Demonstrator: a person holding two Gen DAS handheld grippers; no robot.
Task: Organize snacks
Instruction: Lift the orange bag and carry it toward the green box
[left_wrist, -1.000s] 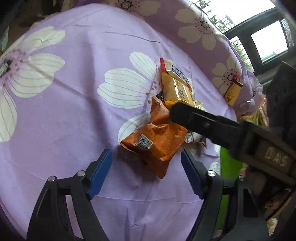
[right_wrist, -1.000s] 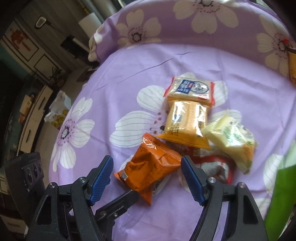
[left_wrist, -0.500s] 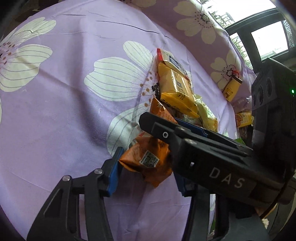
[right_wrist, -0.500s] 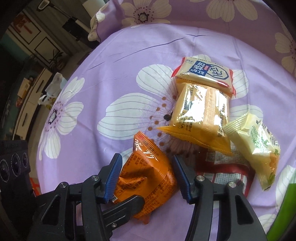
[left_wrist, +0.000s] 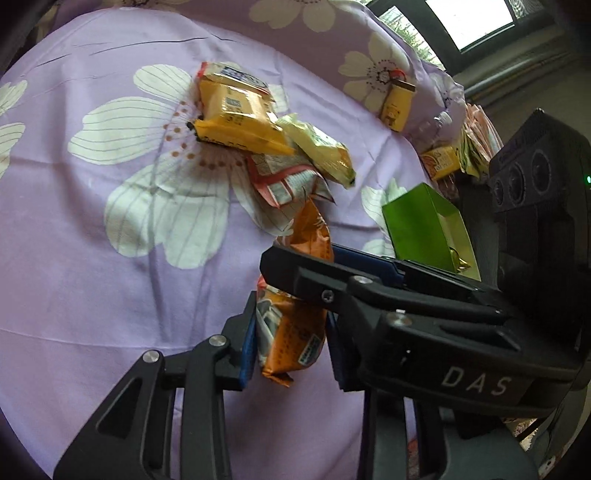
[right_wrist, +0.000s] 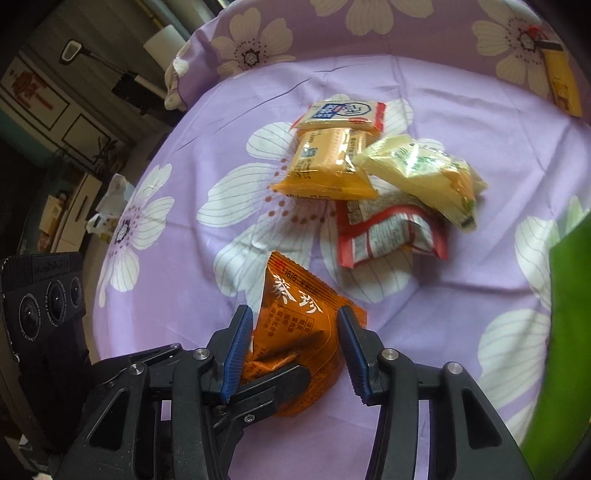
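Note:
An orange snack packet (left_wrist: 295, 325) (right_wrist: 295, 325) is pinched up on edge above the purple flowered cloth (left_wrist: 110, 277). My left gripper (left_wrist: 291, 347) has its blue pads pressed on both sides of the packet, and its jaws are closing. My right gripper (right_wrist: 295, 347) grips the same packet from the other side, its jaws closing too. It crosses the left wrist view as a black finger (left_wrist: 314, 280). A left finger (right_wrist: 273, 384) shows under the packet in the right wrist view.
A loose pile lies beyond: a yellow-orange packet (right_wrist: 325, 166), a pale yellow one (right_wrist: 424, 177), a red-and-white one (right_wrist: 384, 236) and a blue-labelled one (right_wrist: 340, 114). An open green box (left_wrist: 424, 225) stands to the right. Another yellow packet (left_wrist: 397, 103) lies at the far edge.
Both grippers have narrowed from wide open onto the orange packet. The packet went from lying flat to squeezed up on edge, and it has come away from the pile.

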